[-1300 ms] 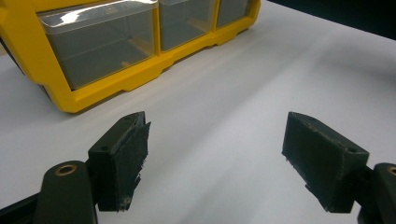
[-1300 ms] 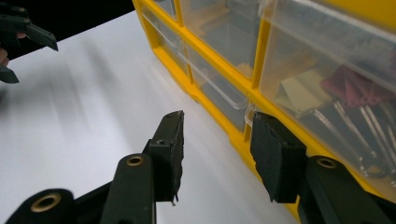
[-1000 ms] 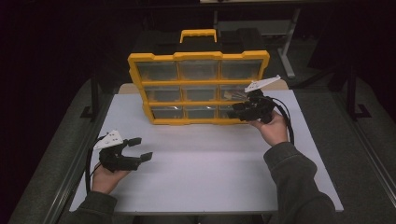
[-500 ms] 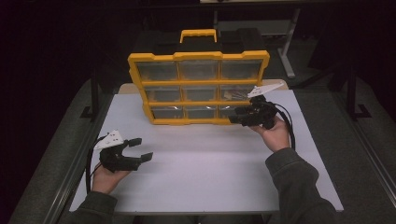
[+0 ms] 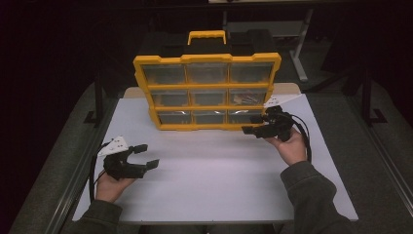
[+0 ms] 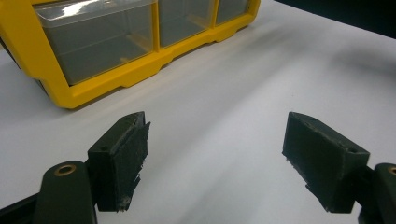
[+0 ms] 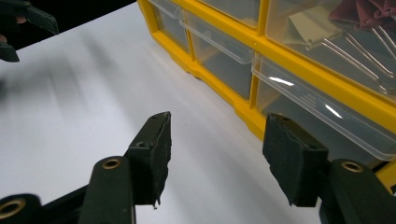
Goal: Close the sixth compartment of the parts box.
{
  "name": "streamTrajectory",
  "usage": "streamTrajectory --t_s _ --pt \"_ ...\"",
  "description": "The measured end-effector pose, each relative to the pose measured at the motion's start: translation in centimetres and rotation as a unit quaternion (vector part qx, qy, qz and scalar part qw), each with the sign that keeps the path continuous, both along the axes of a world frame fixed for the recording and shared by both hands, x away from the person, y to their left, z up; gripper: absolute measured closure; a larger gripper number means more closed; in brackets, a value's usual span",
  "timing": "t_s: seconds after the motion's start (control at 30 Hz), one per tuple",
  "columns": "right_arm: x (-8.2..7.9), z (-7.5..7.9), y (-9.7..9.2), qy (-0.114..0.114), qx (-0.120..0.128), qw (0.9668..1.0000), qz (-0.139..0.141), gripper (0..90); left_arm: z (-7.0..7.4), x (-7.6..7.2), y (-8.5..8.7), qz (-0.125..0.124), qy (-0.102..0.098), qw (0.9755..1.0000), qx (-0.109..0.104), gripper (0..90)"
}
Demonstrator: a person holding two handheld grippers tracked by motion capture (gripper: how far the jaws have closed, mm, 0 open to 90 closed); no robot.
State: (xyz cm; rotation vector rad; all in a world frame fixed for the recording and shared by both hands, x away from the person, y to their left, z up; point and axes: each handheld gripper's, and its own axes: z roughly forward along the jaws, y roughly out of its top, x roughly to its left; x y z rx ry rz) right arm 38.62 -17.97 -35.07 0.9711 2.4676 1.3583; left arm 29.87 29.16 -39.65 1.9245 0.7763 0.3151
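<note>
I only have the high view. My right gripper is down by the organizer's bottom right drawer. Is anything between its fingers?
Observer: No. The right gripper has just been opening, with only bare table between its fingers.
Operator: What's in the drawer above that one?
Observer: What look like binder clips with wire handles, one pale, one dark red.
Operator: And the left gripper?
Observer: The left gripper is open with nothing between its fingers. It faces the bottom left drawer, which looks empty.

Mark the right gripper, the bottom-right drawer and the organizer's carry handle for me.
right gripper (image 5: 254, 125), high view, midway between its fingertips.
bottom-right drawer (image 7: 322, 122), right gripper view, on its clear front.
carry handle (image 5: 207, 34), high view, on its top bar.
</note>
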Motion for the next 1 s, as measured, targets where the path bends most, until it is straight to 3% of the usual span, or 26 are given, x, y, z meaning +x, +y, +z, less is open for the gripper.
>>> streamTrajectory --t_s 0.3,0.6,0.7,1.0 --pt "-1.0 -0.5 -0.6 -0.002 0.001 1.0000 -0.009 35.2 -0.2 0.0 -0.1 0.002 0.003 1.0000 -0.009 21.7" --pt "-1.9 -1.1 -1.8 -0.003 0.003 0.9997 -0.023 31.2 -0.2 0.0 0.2 -0.006 0.001 0.9999 0.010 21.5" --pt "-2.2 -1.3 -2.1 -0.006 0.001 0.9997 -0.025 30.2 -0.3 0.0 0.2 0.000 0.004 1.0000 0.000 21.4" --pt "-3.1 -2.0 -2.9 -0.006 0.000 0.9993 -0.038 25.3 -0.4 -0.1 0.3 0.000 0.004 1.0000 -0.002 21.4"
